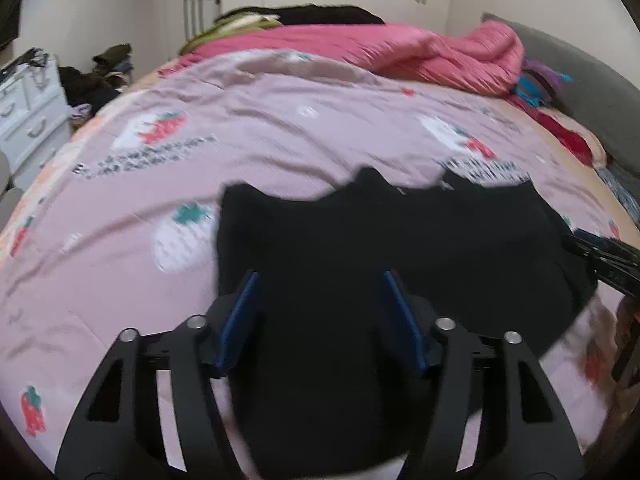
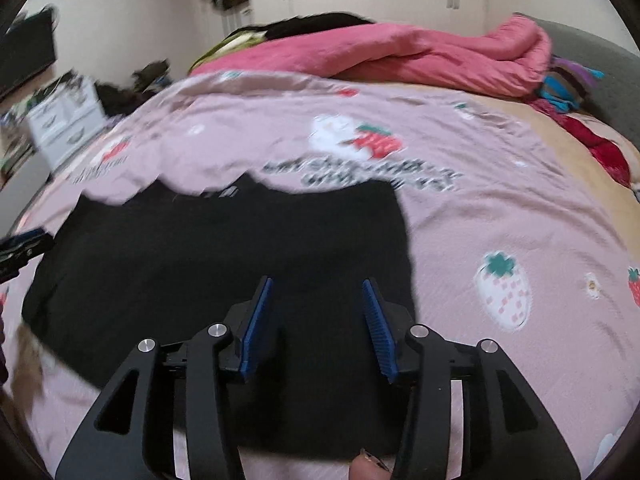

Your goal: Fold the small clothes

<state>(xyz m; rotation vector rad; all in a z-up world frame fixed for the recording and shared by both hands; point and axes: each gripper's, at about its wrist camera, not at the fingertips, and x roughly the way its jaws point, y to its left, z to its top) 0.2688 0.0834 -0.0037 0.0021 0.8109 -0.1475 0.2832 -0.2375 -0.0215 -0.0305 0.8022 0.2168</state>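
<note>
The pink strawberry bedspread point(image 1: 280, 128) carries the black garment point(image 1: 360, 248), spread flat below me. My left gripper point(image 1: 320, 320) and right gripper point(image 2: 318, 324) hang over its near edge, jaws apart, nothing clamped. I judge a fold just laid; next needs fresh edge grips.

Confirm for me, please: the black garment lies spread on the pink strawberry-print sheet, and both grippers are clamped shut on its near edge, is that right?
Not quite. The black garment does lie spread on the pink strawberry-print sheet, but neither gripper is clamped on it. In the left wrist view the left gripper has its blue pads apart over the cloth, and the right wrist view shows the right gripper open too.
</note>
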